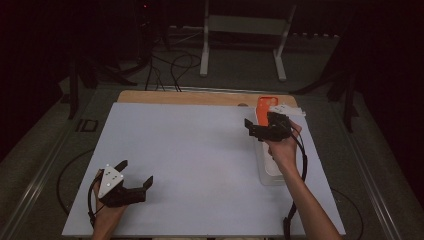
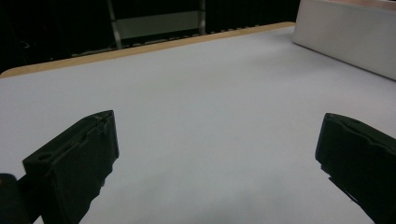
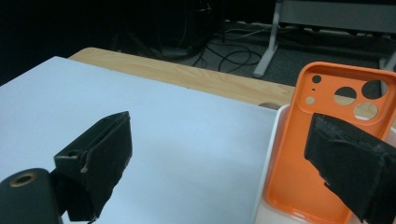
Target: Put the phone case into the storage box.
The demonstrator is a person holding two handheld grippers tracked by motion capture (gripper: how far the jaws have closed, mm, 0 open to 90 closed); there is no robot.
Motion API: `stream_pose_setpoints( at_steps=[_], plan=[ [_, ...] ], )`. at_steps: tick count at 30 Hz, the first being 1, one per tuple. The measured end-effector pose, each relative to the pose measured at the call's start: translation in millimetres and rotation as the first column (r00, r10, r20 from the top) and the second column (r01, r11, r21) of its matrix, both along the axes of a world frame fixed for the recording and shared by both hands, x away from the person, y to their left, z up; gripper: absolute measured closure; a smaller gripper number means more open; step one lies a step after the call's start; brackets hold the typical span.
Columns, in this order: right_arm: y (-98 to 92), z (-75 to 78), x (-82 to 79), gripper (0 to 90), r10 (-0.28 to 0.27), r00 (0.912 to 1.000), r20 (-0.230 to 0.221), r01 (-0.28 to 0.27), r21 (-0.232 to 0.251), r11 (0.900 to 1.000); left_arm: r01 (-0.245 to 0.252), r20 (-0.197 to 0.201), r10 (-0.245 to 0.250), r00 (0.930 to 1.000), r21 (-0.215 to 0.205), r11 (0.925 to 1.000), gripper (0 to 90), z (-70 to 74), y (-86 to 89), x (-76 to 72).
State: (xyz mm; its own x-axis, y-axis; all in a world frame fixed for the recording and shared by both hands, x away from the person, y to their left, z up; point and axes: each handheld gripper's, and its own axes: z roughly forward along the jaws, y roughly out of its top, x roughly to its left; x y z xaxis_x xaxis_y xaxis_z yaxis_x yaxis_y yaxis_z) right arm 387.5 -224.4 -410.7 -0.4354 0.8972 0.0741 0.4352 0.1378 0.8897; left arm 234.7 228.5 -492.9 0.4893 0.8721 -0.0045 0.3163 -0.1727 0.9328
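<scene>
Two hands come up from the bottom edge of the high view, each holding a black gripper over a white board (image 1: 200, 165) that covers most of a wooden table (image 1: 200, 97). The left gripper (image 1: 136, 176) sits in the lower left of that frame, low over the board near its front edge, with a grey three-cornered plate on top and the hand (image 1: 106, 216) wrapped around it from below. Its jaws are spread wide, pointing toward the upper right. In the left gripper view the left gripper (image 2: 217, 149) shows the same wide gap, with bare white board (image 2: 196, 116) between the jaws.

The right hand (image 1: 284, 148) reaches further up, into the right middle of the high view, the forearm slanting in from the lower right and a cable trailing along it. The right gripper (image 1: 251, 128) is held above a clear tray (image 1: 270, 175) that lies along the right side of the board. Its jaws are also spread apart, gripping nothing, and point toward the left.

An orange phone case (image 1: 264, 104) lies in the far end of the tray, in the upper right part of the high view. In the right gripper view the phone case (image 3: 322, 135) lies open side up, with round camera cut-outs at its far end; the right jaw overlaps its near part, though I cannot tell whether it touches. The right gripper (image 3: 219, 154) straddles the tray's (image 3: 271, 154) pale left rim.
</scene>
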Motion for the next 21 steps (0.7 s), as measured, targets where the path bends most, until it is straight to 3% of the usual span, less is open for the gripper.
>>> stream_pose_setpoints(
  at_steps=[12,21],
  plan=[
    [2.2,0.3,-32.8,7.8,0.061,0.9978,0.024,-0.062,0.039,0.997,-0.001,-0.001,0.001,1.0000,-0.003,1.0000,0.3,0.0,0.1,0.2],
    [-1.3,-11.2,-58.4,7.8,0.081,0.9961,0.036,-0.083,0.048,0.995,0.002,-0.002,-0.002,1.0000,-0.005,1.0000,0.3,0.1,0.7,0.3]
  ],
)
